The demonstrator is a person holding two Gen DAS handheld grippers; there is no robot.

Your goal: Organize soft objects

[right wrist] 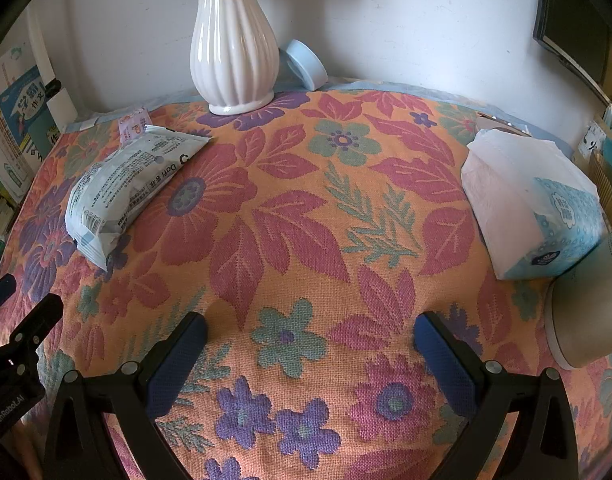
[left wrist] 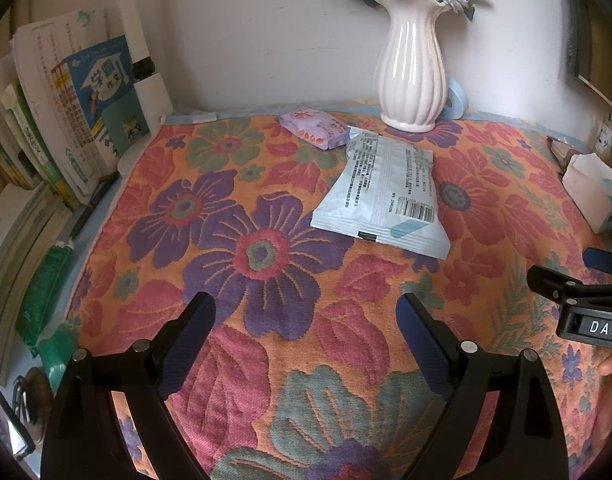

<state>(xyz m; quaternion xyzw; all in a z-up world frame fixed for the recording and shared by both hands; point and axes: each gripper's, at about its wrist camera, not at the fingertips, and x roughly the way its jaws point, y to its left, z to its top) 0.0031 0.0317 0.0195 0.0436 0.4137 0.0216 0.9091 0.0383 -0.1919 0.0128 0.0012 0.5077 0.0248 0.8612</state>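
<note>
A pale blue wipes pack [left wrist: 380, 190] lies flat on the floral cloth [left wrist: 266, 248], left of centre in the right wrist view [right wrist: 126, 188]. A small purple tissue pack [left wrist: 316, 128] lies just behind it, near the vase; only its edge shows in the right wrist view [right wrist: 133, 124]. A white and blue tissue pack [right wrist: 534, 204] sits at the right; it also shows in the left wrist view [left wrist: 594, 192]. My left gripper [left wrist: 306, 320] is open and empty above the cloth, short of the wipes pack. My right gripper [right wrist: 310, 340] is open and empty over bare cloth.
A white ribbed vase [left wrist: 412, 68] with flowers stands at the back against the wall. Books [left wrist: 66, 112] lean at the left edge. A green packet [left wrist: 42, 296] lies by them. A light blue round lid [right wrist: 306, 62] leans behind the vase. A beige cylinder [right wrist: 586, 300] stands at the right.
</note>
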